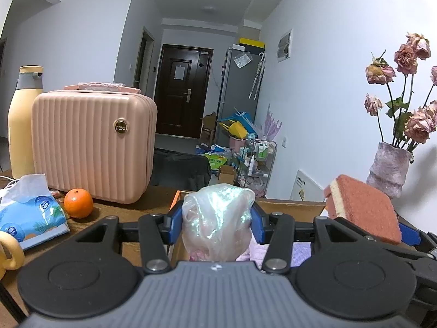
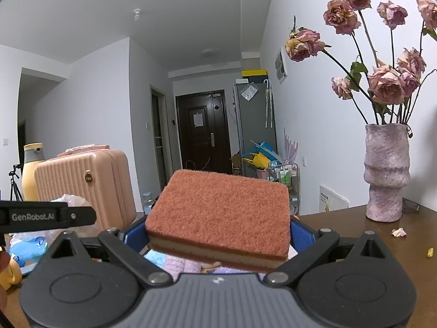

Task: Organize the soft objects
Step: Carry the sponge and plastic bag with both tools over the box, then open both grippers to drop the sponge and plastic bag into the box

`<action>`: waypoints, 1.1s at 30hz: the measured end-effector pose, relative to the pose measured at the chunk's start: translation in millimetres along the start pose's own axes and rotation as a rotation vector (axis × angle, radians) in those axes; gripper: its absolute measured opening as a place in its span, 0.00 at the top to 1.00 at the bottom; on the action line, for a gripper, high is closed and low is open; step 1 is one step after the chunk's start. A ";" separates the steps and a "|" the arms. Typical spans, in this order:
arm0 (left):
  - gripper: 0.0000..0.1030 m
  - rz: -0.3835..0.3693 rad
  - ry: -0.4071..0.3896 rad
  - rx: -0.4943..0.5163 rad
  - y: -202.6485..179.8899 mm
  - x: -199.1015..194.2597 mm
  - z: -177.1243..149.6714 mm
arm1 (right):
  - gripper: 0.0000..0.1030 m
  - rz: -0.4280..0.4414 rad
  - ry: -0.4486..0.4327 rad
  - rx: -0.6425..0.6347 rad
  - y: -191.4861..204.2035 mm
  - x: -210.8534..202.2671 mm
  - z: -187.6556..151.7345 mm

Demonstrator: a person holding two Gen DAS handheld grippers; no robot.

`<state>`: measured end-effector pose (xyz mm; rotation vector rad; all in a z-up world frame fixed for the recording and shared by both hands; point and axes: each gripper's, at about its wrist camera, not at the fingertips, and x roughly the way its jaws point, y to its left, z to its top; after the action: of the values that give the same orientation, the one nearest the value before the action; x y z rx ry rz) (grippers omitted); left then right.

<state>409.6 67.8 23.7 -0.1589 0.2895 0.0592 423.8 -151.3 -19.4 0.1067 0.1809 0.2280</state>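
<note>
My left gripper (image 1: pixel 217 218) is shut on a crumpled clear plastic bag (image 1: pixel 218 218) and holds it above an open cardboard box (image 1: pixel 289 203). My right gripper (image 2: pixel 218 235) is shut on an orange-topped sponge (image 2: pixel 221 216), held flat above the same box. The sponge also shows at the right of the left wrist view (image 1: pixel 363 207). Purple and pink cloths (image 1: pixel 300 254) lie inside the box; they show under the sponge in the right wrist view (image 2: pixel 180 266). The left gripper's black arm (image 2: pixel 46 216) shows at the left of the right wrist view.
On the brown table (image 2: pixel 355 227) stand a pink ribbed case (image 1: pixel 92 145), a yellow bottle (image 1: pixel 21 120), an orange (image 1: pixel 78 203), a blue tissue pack (image 1: pixel 30 213) and a vase of dried roses (image 2: pixel 386 172). Petal bits (image 2: pixel 398 232) lie near the vase.
</note>
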 end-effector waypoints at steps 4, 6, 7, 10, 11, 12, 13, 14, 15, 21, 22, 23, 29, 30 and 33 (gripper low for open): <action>0.52 0.003 -0.001 -0.007 -0.1 7.3 2.0 | 0.02 -0.002 0.002 -0.003 1.8 7.9 4.1; 0.52 0.002 -0.004 -0.009 -0.4 11.1 3.6 | 0.02 -0.008 0.006 -0.010 2.5 12.8 5.5; 0.52 0.002 -0.006 -0.009 -0.5 13.2 4.5 | 0.02 -0.013 0.007 -0.014 2.9 15.7 6.1; 0.52 0.001 -0.010 -0.013 -0.2 19.5 7.3 | 0.02 -0.021 0.017 -0.013 3.3 22.2 6.3; 0.52 0.000 -0.010 -0.014 0.0 21.8 8.1 | 0.02 -0.023 0.021 -0.011 3.1 25.1 6.9; 0.52 0.001 -0.009 -0.016 0.2 24.8 9.1 | 0.02 -0.024 0.028 -0.012 3.4 27.8 7.2; 0.52 0.000 -0.008 -0.017 0.1 27.7 9.9 | 0.02 -0.023 0.037 -0.014 3.3 31.3 8.2; 0.52 0.000 -0.007 -0.017 -0.3 30.4 10.6 | 0.02 -0.025 0.045 -0.014 3.3 34.7 9.1; 0.52 -0.001 -0.006 -0.016 -0.2 33.0 11.4 | 0.02 -0.025 0.051 -0.015 3.2 37.9 9.5; 0.52 -0.002 0.000 0.001 -4.3 48.8 12.3 | 0.02 -0.045 0.084 -0.035 3.9 57.6 11.3; 0.52 -0.002 0.002 0.003 -4.6 51.8 12.3 | 0.02 -0.049 0.087 -0.036 4.1 60.4 11.4; 0.52 0.000 0.005 0.005 -4.7 54.9 12.3 | 0.02 -0.052 0.091 -0.036 4.0 62.8 11.4; 0.52 0.012 0.017 0.014 -4.2 70.0 11.5 | 0.02 -0.069 0.118 -0.036 2.8 78.4 10.7; 0.52 0.014 0.019 0.015 -4.4 72.4 11.6 | 0.02 -0.071 0.123 -0.034 2.5 81.0 10.5; 0.52 0.020 0.024 0.024 -4.8 79.4 11.3 | 0.02 -0.074 0.132 -0.034 0.6 87.1 10.0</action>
<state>489.1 67.8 12.1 -0.1333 0.3154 0.0739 509.0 -131.2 -23.9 0.0515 0.3117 0.1645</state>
